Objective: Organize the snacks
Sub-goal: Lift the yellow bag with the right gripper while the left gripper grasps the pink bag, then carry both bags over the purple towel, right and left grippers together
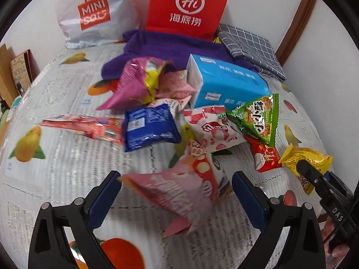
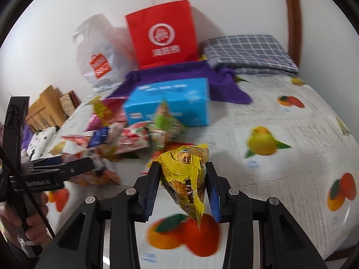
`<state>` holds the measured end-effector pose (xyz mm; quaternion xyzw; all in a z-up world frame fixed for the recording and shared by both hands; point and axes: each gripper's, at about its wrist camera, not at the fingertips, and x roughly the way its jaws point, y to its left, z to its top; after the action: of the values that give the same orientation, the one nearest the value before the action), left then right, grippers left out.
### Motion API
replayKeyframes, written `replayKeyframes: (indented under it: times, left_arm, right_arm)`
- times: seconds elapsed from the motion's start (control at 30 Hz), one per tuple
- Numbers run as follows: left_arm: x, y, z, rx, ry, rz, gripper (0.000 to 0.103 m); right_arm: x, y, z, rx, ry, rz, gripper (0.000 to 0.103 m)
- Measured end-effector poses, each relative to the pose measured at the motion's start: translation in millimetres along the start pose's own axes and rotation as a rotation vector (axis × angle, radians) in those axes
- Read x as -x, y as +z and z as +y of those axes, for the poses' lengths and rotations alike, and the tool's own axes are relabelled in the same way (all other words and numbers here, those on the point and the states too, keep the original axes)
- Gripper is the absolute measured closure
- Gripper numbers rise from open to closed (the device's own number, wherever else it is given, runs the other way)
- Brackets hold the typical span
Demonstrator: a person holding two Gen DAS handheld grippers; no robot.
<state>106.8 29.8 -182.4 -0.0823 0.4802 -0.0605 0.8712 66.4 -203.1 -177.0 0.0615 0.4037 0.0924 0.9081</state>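
Right tongs [image 2: 182, 187] are clamped on the yellow snack packet [image 2: 187, 177], lifted off the table [image 2: 280, 121] to carry it clear of the blue tissue box [image 2: 170, 100]. Left tongs [image 1: 176, 192] gape wide around a pink snack bag [image 1: 177, 190], not yet gripping it, just in front of that box.

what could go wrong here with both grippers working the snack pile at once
1. The right gripper pinches the yellow snack packet by its crinkly middle; it could slip out or get crushed.
2. The left gripper is open around a pink snack bag that looks blurred; closing now might miss or catch only an edge.
3. Both grippers are close together and could bump.
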Motion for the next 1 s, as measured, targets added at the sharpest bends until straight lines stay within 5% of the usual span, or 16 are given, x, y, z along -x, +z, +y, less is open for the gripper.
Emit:
replayKeyframes:
  times: [0.13,0.17,0.3,0.7,1.0]
  left_arm:
    - [-7,1,-6,0.004,-0.001,0.014,0.027]
    - [-7,1,-7,0.006,-0.006,0.015,0.041]
    - [-5,3,-6,0.034,-0.018,0.018,0.053]
    - [29,12,-15,-0.003,-0.027,-0.020,0.056]
    - [56,50,-30,-0.043,-0.053,-0.088,0.056]
  right_arm:
    - [-12,-6,-20,-0.044,-0.005,0.029,0.063]
    - [-15,-7,-22,-0.043,-0.014,0.038,0.063]
    - [-18,-11,-23,-0.026,-0.020,0.039,0.063]
    - [2,4,-26,-0.054,0.020,0.023,0.064]
    - [21,41,-11,-0.020,0.010,-0.018,0.064]
